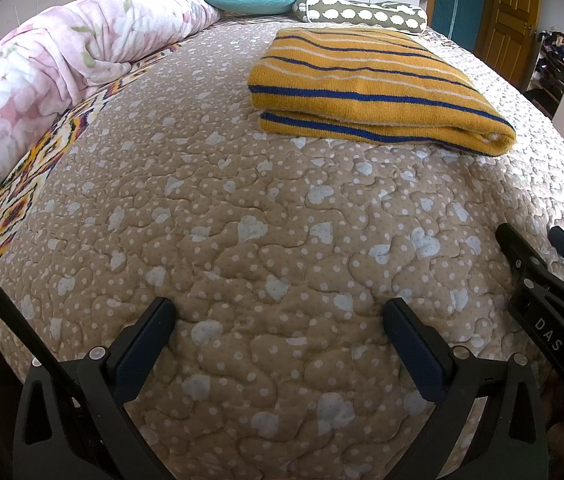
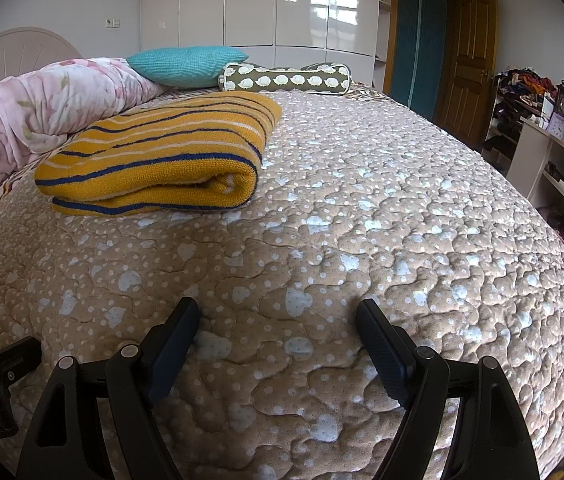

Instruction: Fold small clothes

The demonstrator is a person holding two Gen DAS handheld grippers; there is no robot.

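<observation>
Left wrist shows both grippers wide open and empty, sweater folded mid-bed, looks soft and thick, so I'd pinch its near edge.

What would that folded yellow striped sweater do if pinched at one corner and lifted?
The folded yellow striped sweater looks like soft, thick knit, so it would probably droop and unfold. Its rounded fold suggests bulk, though likely little weight. Pushed, it would probably drag and bunch on the quilted bedspread.
</observation>
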